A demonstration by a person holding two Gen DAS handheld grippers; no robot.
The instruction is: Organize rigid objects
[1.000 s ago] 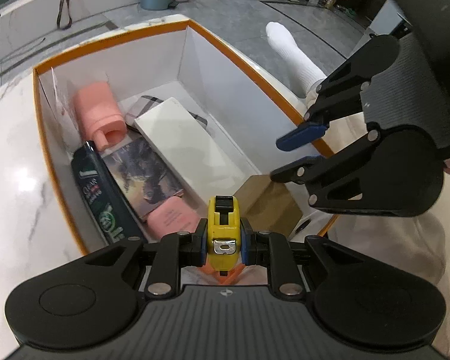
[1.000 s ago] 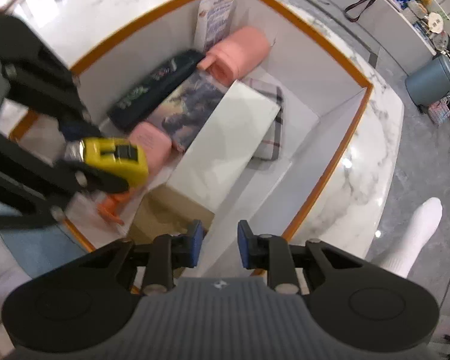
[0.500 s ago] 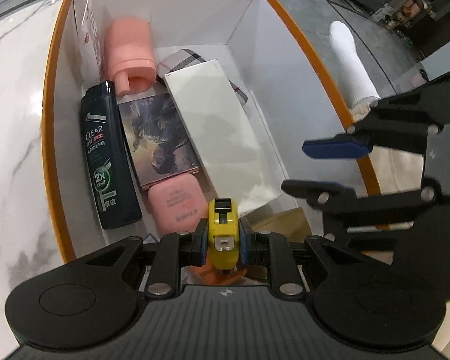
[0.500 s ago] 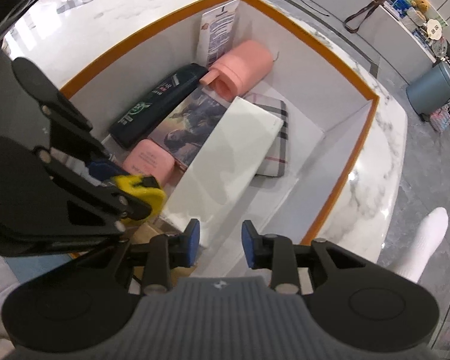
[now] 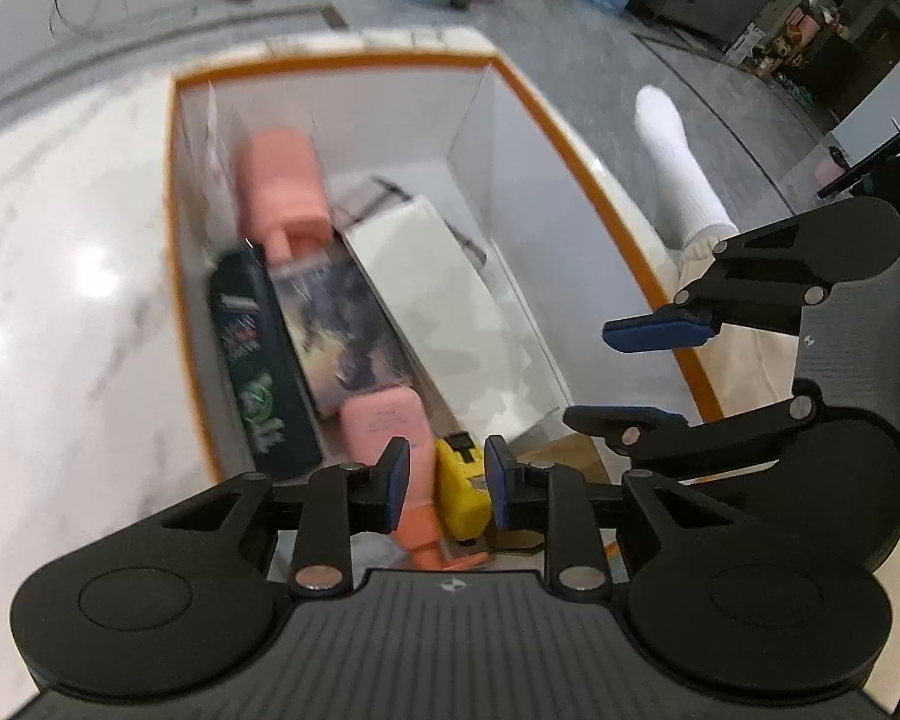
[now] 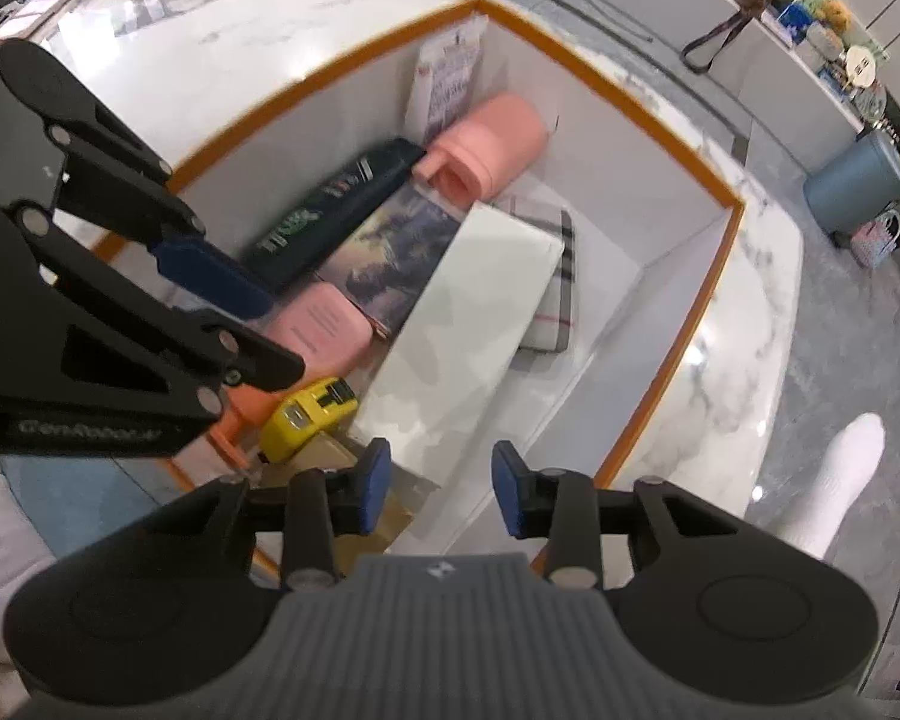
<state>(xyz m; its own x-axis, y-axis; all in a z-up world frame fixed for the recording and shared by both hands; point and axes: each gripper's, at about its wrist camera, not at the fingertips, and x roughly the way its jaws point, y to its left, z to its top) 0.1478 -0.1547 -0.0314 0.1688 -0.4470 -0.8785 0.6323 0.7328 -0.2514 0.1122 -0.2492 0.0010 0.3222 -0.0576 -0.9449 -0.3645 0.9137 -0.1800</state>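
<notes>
Our left gripper (image 5: pixel 447 474) open above the yellow tape (image 5: pixel 462 489) lying at the box's (image 5: pixel 342 63) near end, our right gripper (image 6: pixel 441 489) open, gripping nothing, beside it.

Grey bin (image 6: pixel 857 185) (bag (image 6: pixel 876 238) beside) on floor.

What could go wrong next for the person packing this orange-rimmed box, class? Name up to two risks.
1. The yellow tape measure lies loose between the open left gripper fingers, wedged by the pink case and an orange item; it may tip or slide when bumped.
2. The open right gripper hangs close beside the left one over the box, so they might collide.
</notes>
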